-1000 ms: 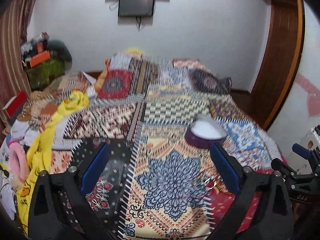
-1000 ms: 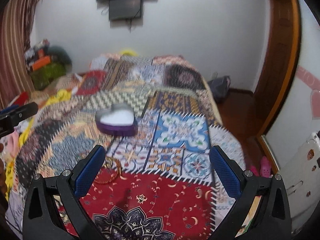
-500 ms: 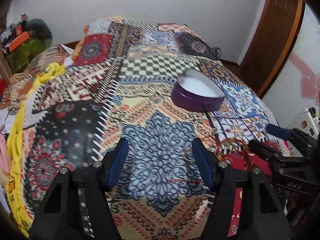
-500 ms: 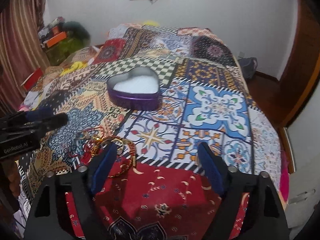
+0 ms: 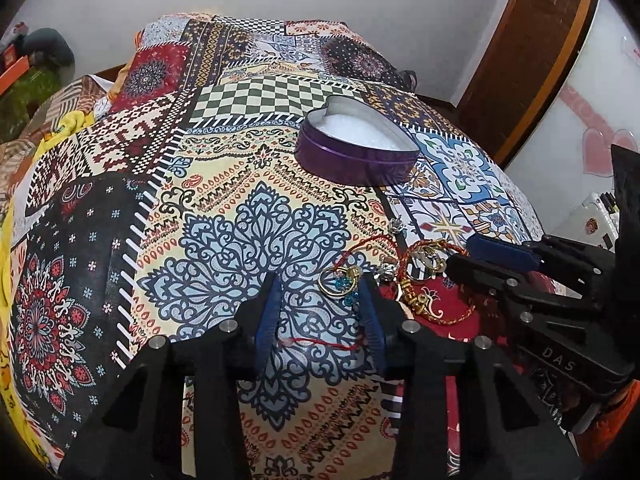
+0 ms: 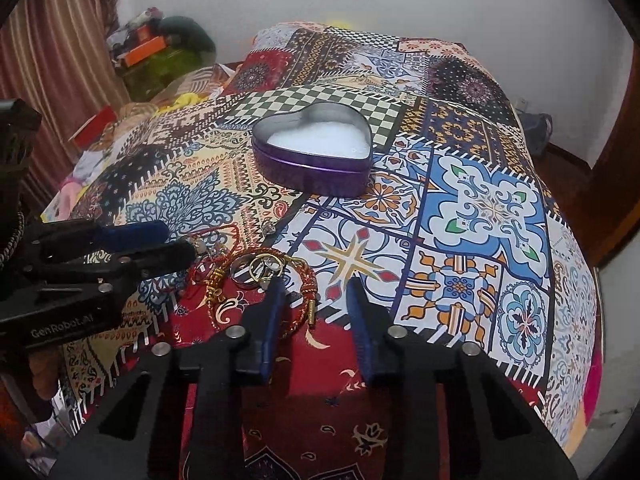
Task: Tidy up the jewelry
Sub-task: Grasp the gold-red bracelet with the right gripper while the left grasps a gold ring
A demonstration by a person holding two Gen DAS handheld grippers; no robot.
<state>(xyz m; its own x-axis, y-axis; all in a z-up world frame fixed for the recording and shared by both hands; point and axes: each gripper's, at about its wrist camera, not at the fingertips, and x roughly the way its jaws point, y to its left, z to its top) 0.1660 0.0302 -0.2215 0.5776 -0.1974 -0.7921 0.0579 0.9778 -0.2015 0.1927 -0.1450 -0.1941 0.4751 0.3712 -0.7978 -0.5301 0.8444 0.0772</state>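
Note:
A purple heart-shaped tin (image 5: 356,152) with white padding stands open on the patchwork bedspread; it also shows in the right wrist view (image 6: 316,158). A small pile of jewelry lies in front of it: a gold ring with blue stones (image 5: 340,280), rings (image 6: 260,266), a red-and-gold cord bracelet (image 6: 306,292) and red thread (image 5: 320,342). My left gripper (image 5: 320,280) is open, low over the bedspread just left of the blue-stone ring. My right gripper (image 6: 314,284) is open and empty, its left finger beside the bracelet.
The patchwork bedspread (image 6: 480,208) covers the whole bed. Yellow cloth (image 5: 8,264) and clutter lie along the left side. A wooden door frame (image 5: 532,48) stands at the right, and a white wall is behind the bed.
Both grippers have dropped and moved forward toward the jewelry pile. Both jaws have narrowed from wide open to partly open.

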